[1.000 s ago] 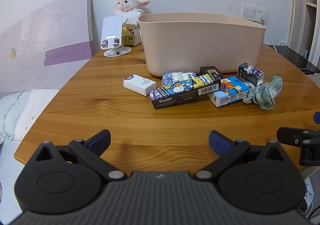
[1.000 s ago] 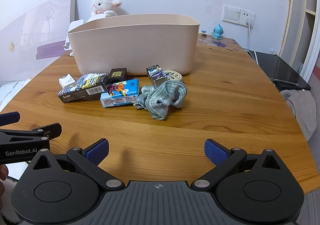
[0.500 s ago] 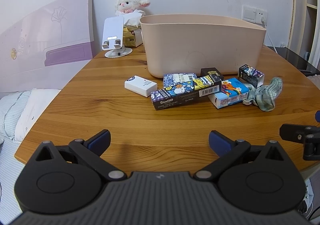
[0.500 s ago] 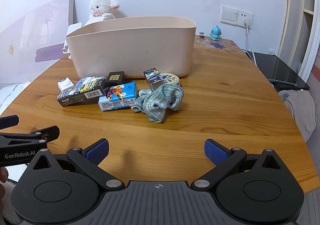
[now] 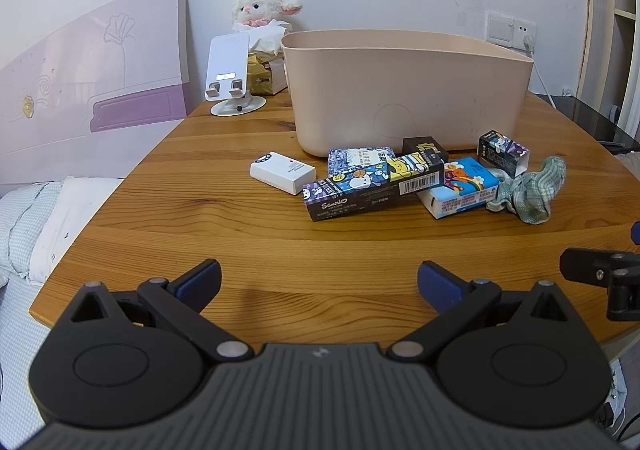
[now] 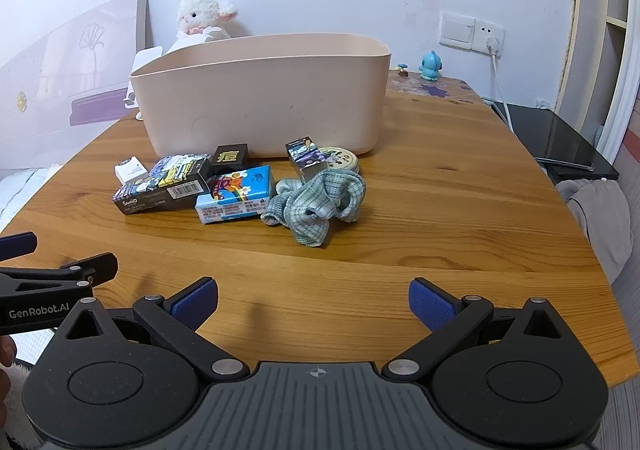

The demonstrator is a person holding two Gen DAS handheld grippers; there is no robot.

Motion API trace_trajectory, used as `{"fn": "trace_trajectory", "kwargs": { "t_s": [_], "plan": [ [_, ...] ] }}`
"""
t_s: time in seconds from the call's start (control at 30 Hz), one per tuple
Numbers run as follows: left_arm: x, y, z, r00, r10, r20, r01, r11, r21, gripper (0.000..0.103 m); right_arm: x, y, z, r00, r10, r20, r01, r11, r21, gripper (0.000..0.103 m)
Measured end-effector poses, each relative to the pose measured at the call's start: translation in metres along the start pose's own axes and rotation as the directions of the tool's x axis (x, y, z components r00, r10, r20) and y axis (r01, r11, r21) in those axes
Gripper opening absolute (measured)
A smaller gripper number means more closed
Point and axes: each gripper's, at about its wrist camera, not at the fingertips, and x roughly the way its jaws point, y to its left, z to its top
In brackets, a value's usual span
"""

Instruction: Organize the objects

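A beige bin (image 5: 408, 97) (image 6: 264, 97) stands on the round wooden table (image 5: 280, 250) (image 6: 440, 217). In front of it lie a white box (image 5: 282, 171), a long dark Sanrio box (image 5: 372, 187) (image 6: 162, 189), a blue tissue pack (image 5: 460, 185) (image 6: 236, 199), a small black box (image 6: 231, 158), a small upright purple box (image 5: 503, 151) (image 6: 305, 157), a round tin (image 6: 338, 158) and a crumpled green checked cloth (image 5: 528, 189) (image 6: 316, 203). My left gripper (image 5: 319, 280) and right gripper (image 6: 313, 300) are both open and empty, above the table's near edge, well short of the objects.
A white phone stand (image 5: 230, 77), a tissue box and a plush lamb (image 5: 262, 5) stand behind the bin at the left. A blue figurine (image 6: 430, 65) sits at the back right. A bed lies left, a black side table (image 6: 568, 145) right.
Both grippers have risen and drawn back a little, so the objects look slightly lower and farther. Nothing on the table has moved.
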Motion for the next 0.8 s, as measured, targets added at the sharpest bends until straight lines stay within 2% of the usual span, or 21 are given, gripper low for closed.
{"fn": "trace_trajectory", "kwargs": {
  "t_s": [0.8],
  "plan": [
    [-0.0012, 0.0001, 0.0004, 1.000, -0.002, 0.003, 0.002, 1.000, 0.000, 0.103, 0.0002, -0.0006, 0.0022, 1.000, 0.018, -0.006, -0.018, 1.000, 0.008, 0.103]
  ]
}}
